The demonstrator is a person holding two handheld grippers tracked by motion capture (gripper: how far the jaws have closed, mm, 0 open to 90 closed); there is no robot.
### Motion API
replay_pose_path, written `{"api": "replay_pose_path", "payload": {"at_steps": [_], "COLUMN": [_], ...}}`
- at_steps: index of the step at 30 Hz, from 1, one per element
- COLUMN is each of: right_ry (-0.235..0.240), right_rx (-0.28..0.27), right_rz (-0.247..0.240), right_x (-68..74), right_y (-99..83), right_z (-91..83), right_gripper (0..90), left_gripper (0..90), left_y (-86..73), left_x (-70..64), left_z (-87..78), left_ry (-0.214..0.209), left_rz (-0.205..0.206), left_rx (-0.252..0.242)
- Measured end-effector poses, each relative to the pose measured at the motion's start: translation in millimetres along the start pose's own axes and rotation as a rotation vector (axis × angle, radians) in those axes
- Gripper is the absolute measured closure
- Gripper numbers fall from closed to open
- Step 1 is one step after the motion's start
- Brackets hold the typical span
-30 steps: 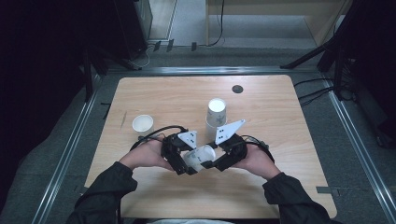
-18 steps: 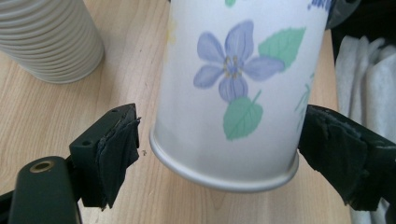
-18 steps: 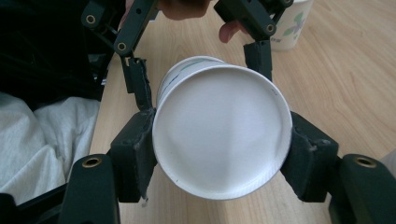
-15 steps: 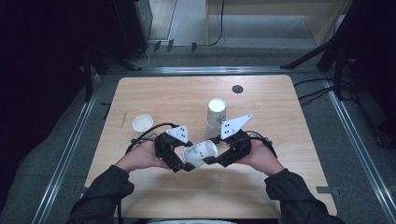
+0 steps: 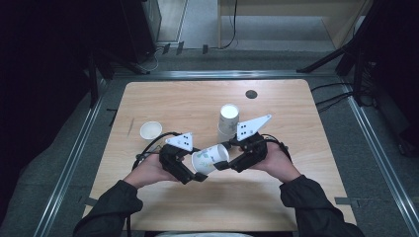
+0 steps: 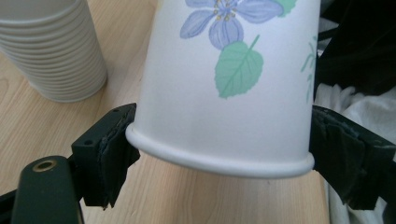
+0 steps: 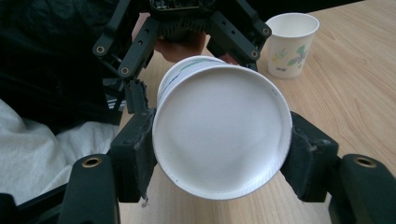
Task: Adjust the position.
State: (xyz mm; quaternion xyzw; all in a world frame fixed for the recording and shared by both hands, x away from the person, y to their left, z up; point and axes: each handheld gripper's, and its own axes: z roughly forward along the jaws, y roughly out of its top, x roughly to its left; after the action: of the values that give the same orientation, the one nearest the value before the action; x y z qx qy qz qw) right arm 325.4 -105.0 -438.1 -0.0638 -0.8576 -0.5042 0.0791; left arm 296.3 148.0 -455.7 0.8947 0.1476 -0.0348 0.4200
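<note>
In the high view, low and centre of the frame, a paper cup (image 5: 211, 158) printed with flowers lies on its side in the air between the left gripper (image 5: 196, 174) and the right gripper (image 5: 222, 164), above the wooden table (image 5: 296, 123). In the left gripper view the jaws close on the cup's rolled rim from both sides. In the right gripper view the jaws clamp the cup's base end, its white bottom facing the camera; it may be two nested cups, though that is hard to tell. A stack of cups (image 5: 228, 121) stands just above the right gripper, and a single cup (image 5: 150, 131) stands upright at centre left.
</note>
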Motion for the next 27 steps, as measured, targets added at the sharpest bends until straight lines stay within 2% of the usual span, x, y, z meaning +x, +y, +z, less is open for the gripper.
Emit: {"api": "replay_pose_path", "payload": {"at_steps": [5, 11, 15, 18, 21, 23, 27], "right_ry": [0.017, 0.030, 0.033, 0.028, 0.024, -0.003, -0.041], "right_rx": [-0.023, -0.054, -0.063, -0.050, -0.062, -0.049, -0.023], "right_rz": [0.012, 0.030, 0.033, 0.038, 0.044, 0.038, 0.013], "right_x": [0.2, -0.4, -0.9, -0.2, -0.1, 1.5, 4.7], "right_y": [0.1, 0.0, -0.6, -1.7, -3.5, -4.1, -6.9], "right_z": [-2.9, -7.4, -7.1, -6.8, -5.7, -4.4, -5.3], "right_gripper": [35.2, 35.2, 35.7, 35.3, 27.6, 24.7, 24.3], "left_gripper": [15.0, 18.6, 23.2, 26.6, 28.3, 28.8, 29.5], "left_y": [-0.3, -0.3, -0.7, -1.0, -0.4, 0.4, 1.9], "left_x": [1.2, 3.2, 3.9, 4.2, 6.1, 7.3, 10.8], "left_z": [-2.0, -5.8, -7.0, -7.5, -8.8, -10.2, -14.4], "left_ry": [-0.025, -0.037, -0.033, -0.028, -0.024, -0.020, -0.022], "left_rz": [-0.011, -0.019, -0.008, -0.003, -0.001, -0.006, -0.011], "left_rx": [-0.068, -0.132, -0.136, -0.130, -0.128, -0.122, -0.105]}}
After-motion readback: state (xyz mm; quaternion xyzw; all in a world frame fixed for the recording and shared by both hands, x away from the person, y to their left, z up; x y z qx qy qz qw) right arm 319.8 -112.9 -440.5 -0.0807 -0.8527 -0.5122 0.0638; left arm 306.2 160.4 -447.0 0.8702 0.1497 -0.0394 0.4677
